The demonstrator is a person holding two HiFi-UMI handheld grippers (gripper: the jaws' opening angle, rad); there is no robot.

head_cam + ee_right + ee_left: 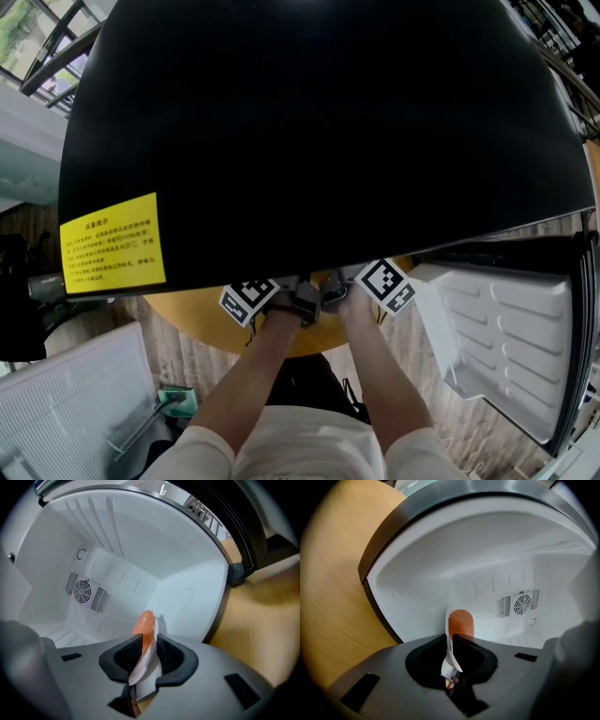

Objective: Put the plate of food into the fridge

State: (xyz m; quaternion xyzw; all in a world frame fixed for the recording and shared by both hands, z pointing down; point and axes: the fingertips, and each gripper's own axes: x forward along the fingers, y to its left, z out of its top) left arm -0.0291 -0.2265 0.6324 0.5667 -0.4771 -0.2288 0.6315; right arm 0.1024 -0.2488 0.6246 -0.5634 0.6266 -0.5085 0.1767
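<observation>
Forearms reach forward from the bottom of the head view. The two marker cubes sit side by side at the edge of the fridge's black top, which hides everything past them.

The left hand-held gripper is closed tight on the rim of a white plate, seen edge-on. An orange-brown piece of food rises just beyond its jaws. The right hand-held gripper is also clamped on the plate's rim, with the same orange food showing past it. Most of the plate is hidden by the gripper bodies, so I cannot tell what else it carries.

The plate is held at the mouth of the white fridge cavity, which has a fan grille on its back wall. The fridge stands on a round wooden worktop. Its door hangs open to the right, showing moulded white shelves.

A yellow label on the fridge's top carries small black print, too small to read.
</observation>
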